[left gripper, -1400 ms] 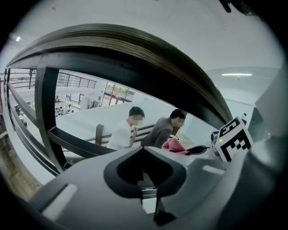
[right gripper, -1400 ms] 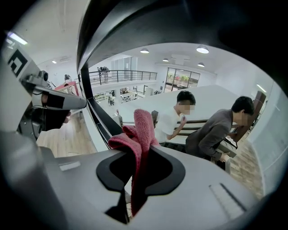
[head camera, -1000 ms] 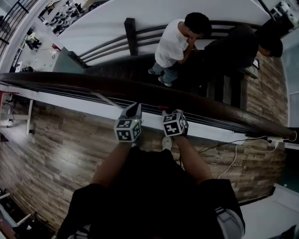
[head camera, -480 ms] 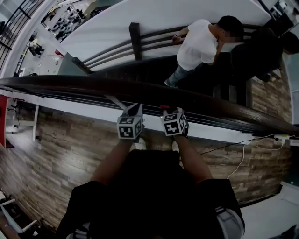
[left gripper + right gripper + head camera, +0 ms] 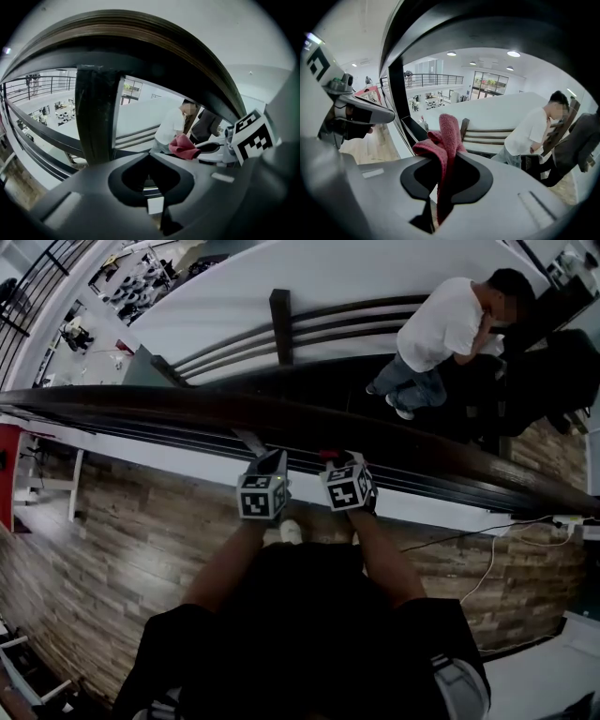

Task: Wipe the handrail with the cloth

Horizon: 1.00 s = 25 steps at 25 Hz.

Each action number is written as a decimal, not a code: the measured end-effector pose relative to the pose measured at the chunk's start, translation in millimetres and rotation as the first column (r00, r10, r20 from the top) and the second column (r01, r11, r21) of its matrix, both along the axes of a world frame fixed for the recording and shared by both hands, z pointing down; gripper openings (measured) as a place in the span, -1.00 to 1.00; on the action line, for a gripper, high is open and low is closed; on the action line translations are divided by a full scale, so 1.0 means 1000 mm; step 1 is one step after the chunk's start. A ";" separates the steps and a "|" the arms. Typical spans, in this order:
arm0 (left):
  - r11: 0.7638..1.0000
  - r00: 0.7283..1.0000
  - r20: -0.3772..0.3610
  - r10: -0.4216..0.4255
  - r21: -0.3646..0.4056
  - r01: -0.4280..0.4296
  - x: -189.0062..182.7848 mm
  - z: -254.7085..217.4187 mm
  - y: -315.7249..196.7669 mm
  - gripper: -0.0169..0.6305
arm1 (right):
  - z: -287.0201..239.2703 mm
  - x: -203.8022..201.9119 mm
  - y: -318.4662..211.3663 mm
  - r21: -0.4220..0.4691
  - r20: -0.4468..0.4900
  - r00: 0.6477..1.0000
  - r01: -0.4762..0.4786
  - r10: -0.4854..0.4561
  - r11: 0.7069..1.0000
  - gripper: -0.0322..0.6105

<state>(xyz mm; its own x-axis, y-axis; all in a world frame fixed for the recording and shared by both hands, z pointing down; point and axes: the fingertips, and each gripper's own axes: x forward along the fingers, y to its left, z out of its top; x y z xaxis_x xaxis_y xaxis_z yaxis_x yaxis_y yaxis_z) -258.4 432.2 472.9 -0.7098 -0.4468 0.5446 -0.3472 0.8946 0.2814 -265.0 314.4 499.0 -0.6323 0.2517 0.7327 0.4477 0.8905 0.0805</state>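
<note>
A dark wooden handrail (image 5: 281,418) runs across the head view from left to right, above black metal rails. Both grippers sit side by side just below it. My right gripper (image 5: 330,457) is shut on a red cloth (image 5: 443,140), whose bunched end sticks up past the jaws; a red tip of the cloth (image 5: 327,455) shows by the rail. From the left gripper view the cloth (image 5: 183,146) appears at the right, under the handrail (image 5: 154,44). My left gripper (image 5: 270,461) is shut with nothing in it, next to a black baluster (image 5: 97,117).
Beyond the railing a staircase (image 5: 309,381) drops away, with two people on it at the upper right, one in a white shirt (image 5: 441,329). I stand on a wood-plank floor (image 5: 131,549). A white cable (image 5: 487,554) lies at the right.
Both grippers stay almost still under the rail. The person in the white shirt has moved to the right along the stairs, and the view has shifted slightly.
</note>
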 end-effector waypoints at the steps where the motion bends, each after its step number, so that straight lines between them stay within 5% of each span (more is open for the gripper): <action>1: 1.000 1.000 -0.002 -0.003 0.001 0.003 0.000 0.000 0.004 -0.95 | 0.000 -0.001 0.005 0.002 -0.001 1.000 0.008 -0.008 1.000 -0.74; 25: 0.995 0.995 -0.005 -0.095 0.013 0.095 0.006 -0.001 0.080 -0.95 | 0.001 -0.014 0.098 0.028 0.005 0.987 0.163 -0.163 0.986 -0.74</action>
